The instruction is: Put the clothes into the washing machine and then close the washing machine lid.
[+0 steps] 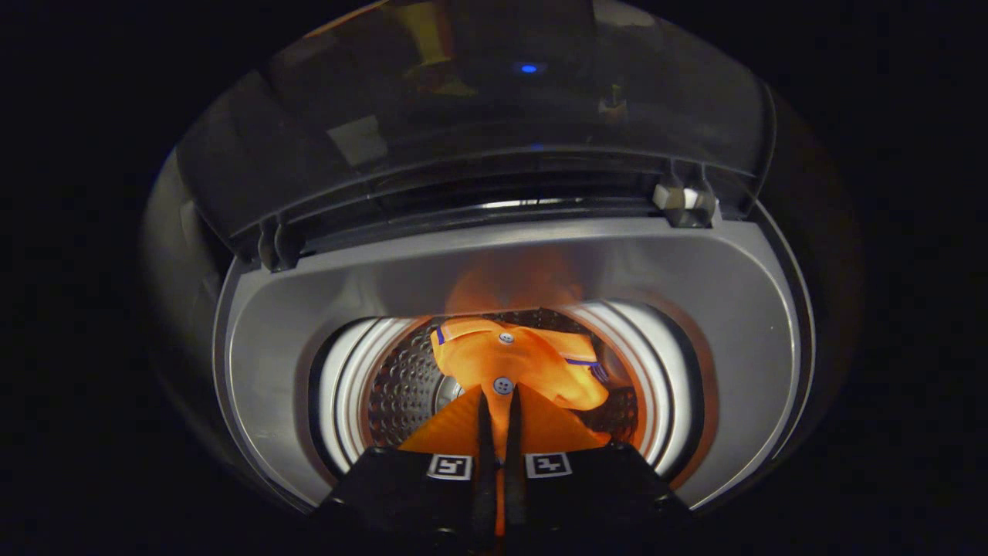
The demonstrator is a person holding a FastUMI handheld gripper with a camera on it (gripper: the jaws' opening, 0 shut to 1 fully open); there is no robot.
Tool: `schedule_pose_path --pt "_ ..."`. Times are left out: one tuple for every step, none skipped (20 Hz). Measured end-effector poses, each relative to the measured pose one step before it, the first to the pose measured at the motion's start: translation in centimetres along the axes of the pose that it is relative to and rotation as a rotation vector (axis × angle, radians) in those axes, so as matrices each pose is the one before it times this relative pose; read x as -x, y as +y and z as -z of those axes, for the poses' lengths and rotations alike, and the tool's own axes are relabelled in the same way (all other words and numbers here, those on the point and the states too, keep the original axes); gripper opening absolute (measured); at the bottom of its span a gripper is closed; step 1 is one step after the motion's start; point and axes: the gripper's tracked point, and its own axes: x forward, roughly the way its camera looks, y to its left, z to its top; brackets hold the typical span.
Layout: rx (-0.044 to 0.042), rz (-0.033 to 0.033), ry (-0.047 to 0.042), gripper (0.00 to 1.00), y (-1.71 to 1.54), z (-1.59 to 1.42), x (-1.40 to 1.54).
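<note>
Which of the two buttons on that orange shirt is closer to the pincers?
The lower button, just ahead of the gripper clamping the orange shirt. The other button sits farther up.

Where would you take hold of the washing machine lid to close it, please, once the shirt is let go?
Grip the lid at its free far edge, reaching up beyond the drum opening. It stands raised on two hinges along its near edge, so the far edge swings furthest. The gripper is shut on the orange shirt over the drum.
</note>
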Motion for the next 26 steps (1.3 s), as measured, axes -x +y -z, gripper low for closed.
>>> schedule_pose_path --pt "-0.00675 -0.00284 0.03352 0.30 0.108 0.710 -0.070" --pt "-0.00682 -0.00433 0.00557 0.47 0.111 0.152 0.220" --pt "0.00027 0.00652 0.00238 0.65 -0.270 0.146 -0.386" --pt "0.00033 0.01130 -0.00144 0.83 -0.281 -0.110 0.117" --pt "0.00013 0.00279 0.00155 1.00 -0.076 0.142 0.136" --pt "0.00236 -0.00017 0.00380 0.99 -0.077 0.030 0.111" --pt "0.00191 -0.00252 0.00204 0.99 0.040 0.085 0.121" --pt "0.00142 -0.00450 -0.00095 0.99 0.084 0.023 0.127" --pt "0.00155 -0.00372 -0.00202 0.99 0.039 0.108 0.235" --pt "0.00188 -0.00422 -0.00245 0.99 0.012 -0.052 0.234" --pt "0.00344 -0.00500 -0.00438 0.99 0.190 0.135 0.315" --pt "0.00442 -0.00672 -0.00836 0.99 0.146 -0.147 0.368" --pt "0.00779 -0.00439 -0.01834 0.99 0.116 -0.270 0.566" --pt "0.01057 0.00017 -0.01990 0.99 0.036 -0.453 0.582" --pt "0.01102 -0.00165 -0.01971 0.99 0.109 -0.393 0.657" --pt "0.00831 -0.00590 -0.01746 0.99 0.163 -0.483 0.635" --pt "0.00334 -0.00609 -0.02009 0.99 0.078 -0.419 0.866" --pt "-0.00297 -0.00216 -0.03000 0.99 0.039 -0.581 1.107" --pt "-0.00276 -0.00551 -0.03389 0.99 0.073 -0.643 1.300" --pt "0.00114 -0.00264 -0.03883 0.99 0.016 -0.810 1.456" --pt "0.00387 -0.00503 -0.03856 0.99 0.150 -0.565 1.510" --pt "0.00187 -0.00998 -0.04075 0.99 0.206 -0.833 1.647" --pt "0.00098 -0.01232 -0.04180 0.99 0.146 -1.080 1.713" --pt "0.00037 -0.00990 -0.04334 0.99 0.087 -1.289 1.685" --pt "0.00005 -0.00621 -0.04408 0.99 0.078 -1.484 1.888" --pt "-0.00076 -0.00658 -0.04538 0.99 0.084 -1.614 1.653"
